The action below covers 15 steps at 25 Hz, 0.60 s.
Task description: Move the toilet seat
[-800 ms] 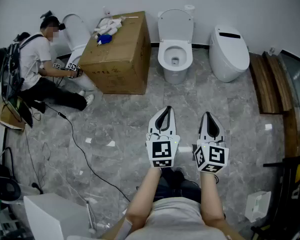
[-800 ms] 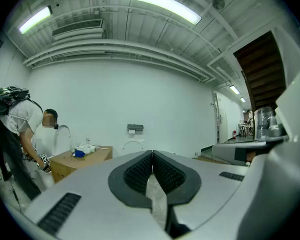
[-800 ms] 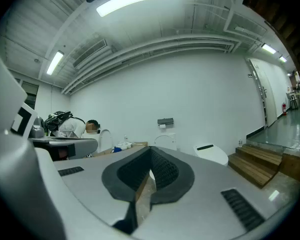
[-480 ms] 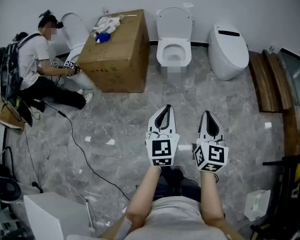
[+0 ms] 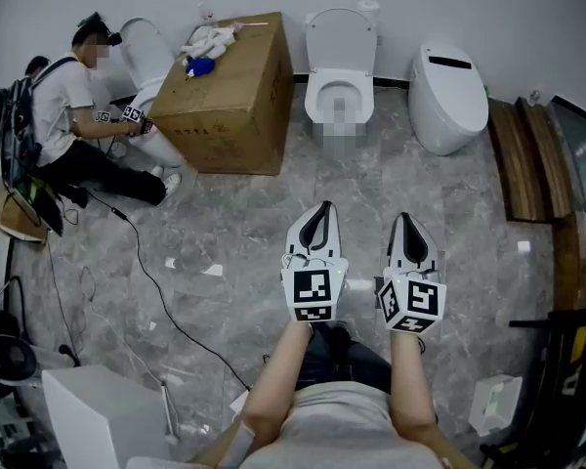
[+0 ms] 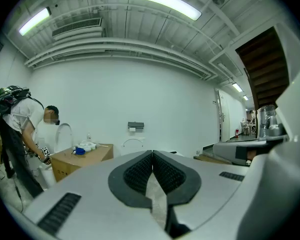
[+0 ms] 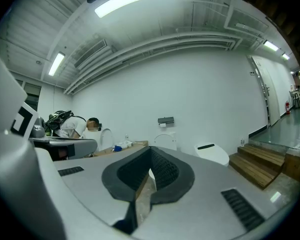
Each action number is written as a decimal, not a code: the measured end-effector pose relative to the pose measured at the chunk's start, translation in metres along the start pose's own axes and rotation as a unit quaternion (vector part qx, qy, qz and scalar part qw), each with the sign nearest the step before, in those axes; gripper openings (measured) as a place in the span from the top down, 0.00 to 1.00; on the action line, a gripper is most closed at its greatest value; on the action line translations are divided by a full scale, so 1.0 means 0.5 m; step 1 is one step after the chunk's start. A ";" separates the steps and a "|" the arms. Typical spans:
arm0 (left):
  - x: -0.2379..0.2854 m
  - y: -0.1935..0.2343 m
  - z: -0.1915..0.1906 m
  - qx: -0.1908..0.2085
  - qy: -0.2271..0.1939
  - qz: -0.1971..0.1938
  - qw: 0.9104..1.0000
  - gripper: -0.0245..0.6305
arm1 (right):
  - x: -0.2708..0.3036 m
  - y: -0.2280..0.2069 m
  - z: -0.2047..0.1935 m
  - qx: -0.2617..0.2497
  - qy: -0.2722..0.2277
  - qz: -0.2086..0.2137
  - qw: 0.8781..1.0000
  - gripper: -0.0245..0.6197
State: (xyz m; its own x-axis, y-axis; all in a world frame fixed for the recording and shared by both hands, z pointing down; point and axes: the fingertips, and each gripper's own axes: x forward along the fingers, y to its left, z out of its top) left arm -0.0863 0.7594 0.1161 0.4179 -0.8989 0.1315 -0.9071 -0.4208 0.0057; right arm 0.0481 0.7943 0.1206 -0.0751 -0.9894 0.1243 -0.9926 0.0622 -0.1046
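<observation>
A white toilet (image 5: 339, 96) stands against the far wall with its seat and lid (image 5: 341, 37) raised upright; the lid (image 6: 134, 143) also shows in the left gripper view and the lid (image 7: 165, 140) in the right gripper view. My left gripper (image 5: 322, 207) and right gripper (image 5: 407, 220) hang side by side over the grey floor, well short of the toilet and pointing toward it. The jaws of both are shut with nothing between them, as the left gripper (image 6: 152, 154) and right gripper (image 7: 151, 150) show close up.
A second, closed toilet (image 5: 447, 96) stands to the right, a cardboard box (image 5: 230, 96) to the left. A person (image 5: 68, 115) crouches at a third toilet at far left. Wooden steps (image 5: 527, 159) line the right side. A cable (image 5: 146, 272) runs across the floor.
The toilets and box sit a little higher in the head view than before. Both grippers stay shut and side by side. The crouching person has shifted slightly.
</observation>
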 end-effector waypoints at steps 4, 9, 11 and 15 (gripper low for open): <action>0.001 -0.011 -0.012 0.002 0.006 0.005 1.000 0.94 | 0.003 -0.027 -0.015 0.015 0.005 -0.001 1.000 0.94; 0.015 0.010 -0.025 -0.006 0.018 0.013 1.000 0.94 | 0.024 -0.030 -0.030 0.019 0.016 -0.003 1.000 0.94; 0.028 0.025 -0.031 -0.011 0.021 0.018 1.000 0.94 | 0.042 -0.024 -0.037 0.017 0.021 0.000 1.000 0.94; 0.072 0.057 -0.045 -0.016 0.027 0.023 0.999 0.94 | 0.101 -0.015 -0.045 0.020 0.027 0.004 0.999 0.94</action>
State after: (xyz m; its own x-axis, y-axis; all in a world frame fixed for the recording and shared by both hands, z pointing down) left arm -0.0986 0.7179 0.1434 0.3733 -0.9089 0.1860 -0.9268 -0.3744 0.0308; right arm 0.0496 0.7469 0.1500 -0.0887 -0.9805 0.1756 -0.9875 0.0636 -0.1440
